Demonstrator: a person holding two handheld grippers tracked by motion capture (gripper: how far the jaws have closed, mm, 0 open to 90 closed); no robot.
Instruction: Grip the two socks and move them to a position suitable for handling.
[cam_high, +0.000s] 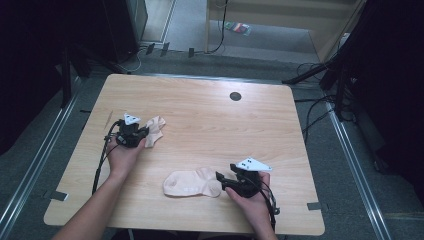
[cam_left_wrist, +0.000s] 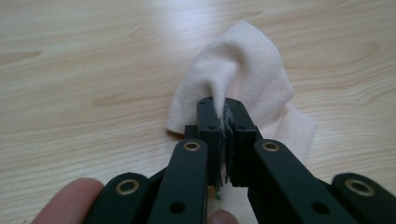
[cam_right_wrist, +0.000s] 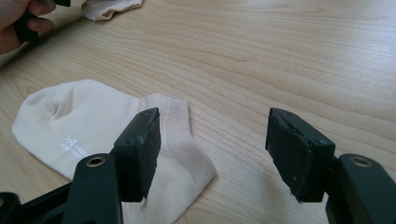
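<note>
Two pale peach socks lie on the wooden table (cam_high: 200, 115). The smaller bunched sock (cam_high: 155, 129) lies at the left; my left gripper (cam_high: 142, 134) is shut on it, and in the left gripper view a raised fold of that sock (cam_left_wrist: 243, 74) is pinched between the jaws (cam_left_wrist: 223, 126). The second sock (cam_high: 192, 183) lies flat near the front edge. My right gripper (cam_high: 222, 181) is open at that sock's cuff end; in the right gripper view one jaw hovers over the cuff (cam_right_wrist: 180, 140) and the other over bare wood, with the gripper (cam_right_wrist: 215, 140) holding nothing.
A dark round grommet (cam_high: 235, 96) is set into the table near its far edge. Cables trail from both grippers toward the front. Dark stands and cords crowd the floor beyond the right edge (cam_high: 330, 75).
</note>
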